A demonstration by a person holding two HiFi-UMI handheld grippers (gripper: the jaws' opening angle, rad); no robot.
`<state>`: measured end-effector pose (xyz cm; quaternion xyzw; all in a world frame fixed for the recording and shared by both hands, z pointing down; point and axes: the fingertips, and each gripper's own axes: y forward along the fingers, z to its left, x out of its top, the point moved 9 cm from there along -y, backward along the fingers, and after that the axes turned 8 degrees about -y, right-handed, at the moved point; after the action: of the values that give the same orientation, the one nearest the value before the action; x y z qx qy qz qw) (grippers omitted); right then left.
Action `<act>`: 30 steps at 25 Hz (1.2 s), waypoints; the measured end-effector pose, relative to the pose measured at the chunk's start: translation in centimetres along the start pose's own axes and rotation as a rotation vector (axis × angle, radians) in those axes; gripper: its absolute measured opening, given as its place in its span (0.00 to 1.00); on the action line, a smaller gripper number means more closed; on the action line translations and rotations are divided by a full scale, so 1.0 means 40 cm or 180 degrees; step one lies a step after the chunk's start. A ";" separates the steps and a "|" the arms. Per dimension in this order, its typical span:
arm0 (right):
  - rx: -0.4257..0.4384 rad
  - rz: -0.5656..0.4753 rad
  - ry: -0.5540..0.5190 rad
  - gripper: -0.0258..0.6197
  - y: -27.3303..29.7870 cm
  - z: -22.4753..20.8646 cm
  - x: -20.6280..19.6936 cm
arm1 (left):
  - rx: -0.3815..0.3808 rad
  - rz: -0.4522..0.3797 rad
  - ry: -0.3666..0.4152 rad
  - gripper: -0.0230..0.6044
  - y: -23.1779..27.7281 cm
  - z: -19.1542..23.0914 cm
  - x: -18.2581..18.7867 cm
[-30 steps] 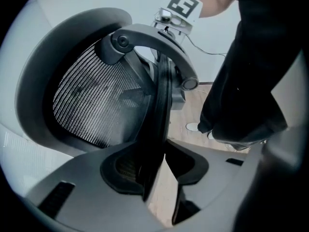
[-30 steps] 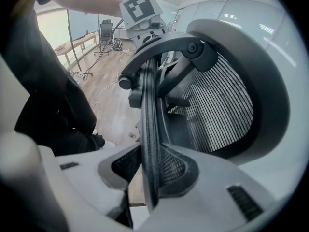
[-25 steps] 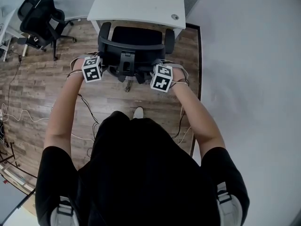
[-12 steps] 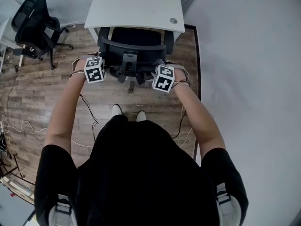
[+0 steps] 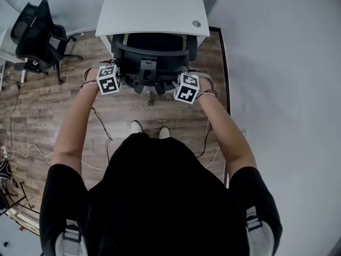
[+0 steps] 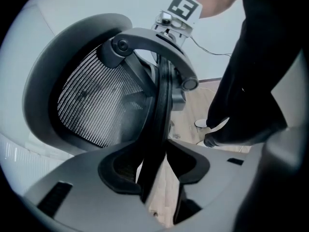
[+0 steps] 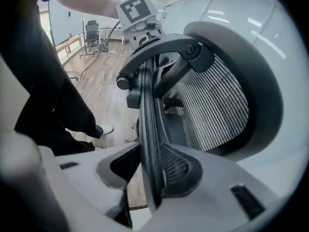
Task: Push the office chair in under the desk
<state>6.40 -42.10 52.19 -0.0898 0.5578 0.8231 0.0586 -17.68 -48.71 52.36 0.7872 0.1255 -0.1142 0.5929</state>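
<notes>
Left tongs (image 6: pixel 159 175) and right tongs (image 7: pixel 144 174), opening, straddle the office chair (image 5: pixel 152 49) backrest.

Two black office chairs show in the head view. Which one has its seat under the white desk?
The chair at top centre: its seat is partly under the desk. The other chair stands at far left, away from that desk.

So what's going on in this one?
A person stands behind the black office chair, whose seat is already partly under the white desk. The left gripper and right gripper each straddle a side edge of the backrest. Both sets of jaws are opening, with a gap showing beside the rim.
</notes>
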 end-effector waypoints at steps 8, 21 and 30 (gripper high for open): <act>-0.0060 -0.0632 0.0589 0.25 -0.124 -0.004 -0.005 | 0.0417 -0.0800 -0.0512 0.44 -0.085 -0.035 -0.017; -0.1455 -0.2834 0.2024 0.24 -0.448 0.011 0.026 | 0.0929 -0.3124 -0.1950 0.28 -0.420 -0.137 0.148; -0.1780 -0.3323 0.2058 0.04 -0.561 0.009 0.077 | 0.1115 -0.3501 -0.1988 0.03 -0.519 -0.148 0.242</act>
<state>7.76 -33.46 31.27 -0.6012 0.1967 0.7319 0.2534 -15.29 -36.90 32.01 0.6229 0.3112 -0.6426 0.3197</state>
